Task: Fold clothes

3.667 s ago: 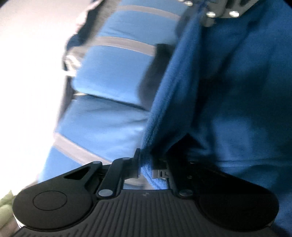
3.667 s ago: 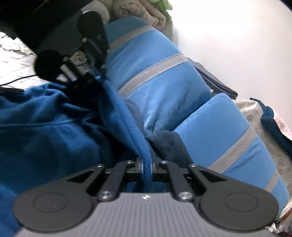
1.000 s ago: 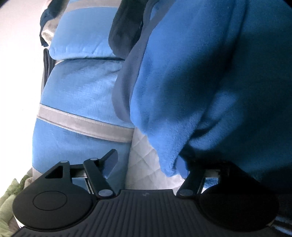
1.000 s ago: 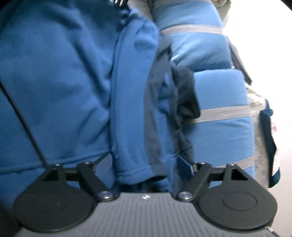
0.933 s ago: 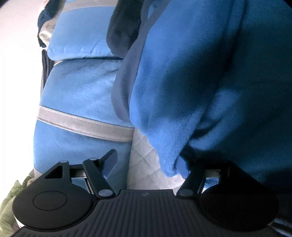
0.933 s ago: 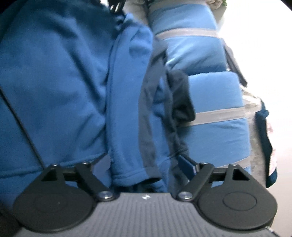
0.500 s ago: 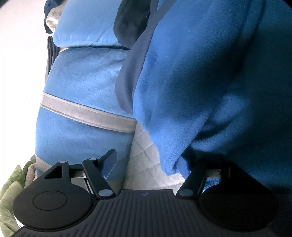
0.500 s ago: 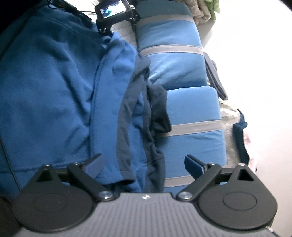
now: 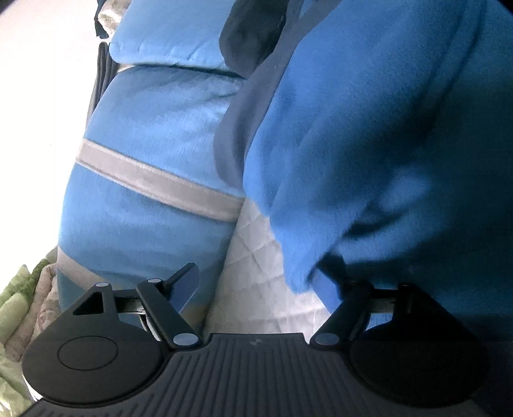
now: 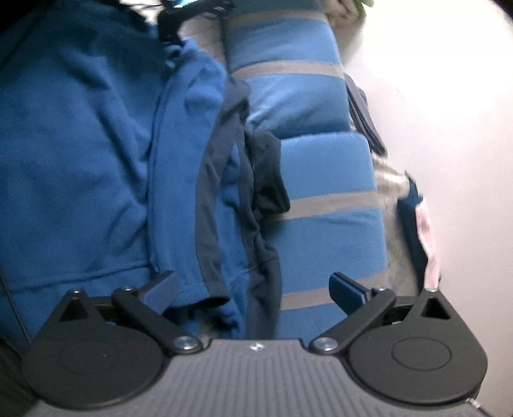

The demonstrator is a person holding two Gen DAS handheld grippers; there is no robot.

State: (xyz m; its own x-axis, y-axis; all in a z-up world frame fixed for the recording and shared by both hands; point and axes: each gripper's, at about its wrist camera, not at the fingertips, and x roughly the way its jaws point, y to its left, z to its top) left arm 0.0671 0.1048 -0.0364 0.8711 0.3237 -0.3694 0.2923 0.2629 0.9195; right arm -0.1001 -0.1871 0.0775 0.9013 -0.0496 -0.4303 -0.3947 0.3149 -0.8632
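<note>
- Left hand-held gripper (image 9: 256, 282): fingers spread wide, nothing between them. The fleece (image 9: 384, 134) lies ahead and to its right, and its near corner droops against the right finger (image 9: 323, 288) without being pinched.
- Right hand-held gripper (image 10: 253, 288): fingers spread wide, empty. The folded edge of the fleece (image 10: 179, 179), with its dark trim (image 10: 208, 199), sits directly in the gap between the fingers.
- Long axis: in the right wrist view, the fold runs straight away from the right hand-held gripper, from the gap up to the far corner, where the left hand-held gripper (image 10: 189, 9) shows at the top of the frame. The two thus face each other along one edge.
- Nearer hand: each stands at its own end of the fold. Judged from the frames, the right one is better lined up, since cloth already lies between its fingers.
- Surface: the fleece rests on a bed with a white quilted cover (image 9: 256, 256), visible under the near corner in the left wrist view.
- Room: two blue cushions with grey stripes (image 10: 320, 199) lie just beside the fold; a dark garment (image 10: 269, 173) lies between fleece and cushions. A pale wall (image 10: 449, 96) stands behind, and a green quilt (image 9: 16, 288) lies at the far end.
- Judgement: the fold appears laid down and released; the next grasp probably calls for shutting on this edge.
</note>
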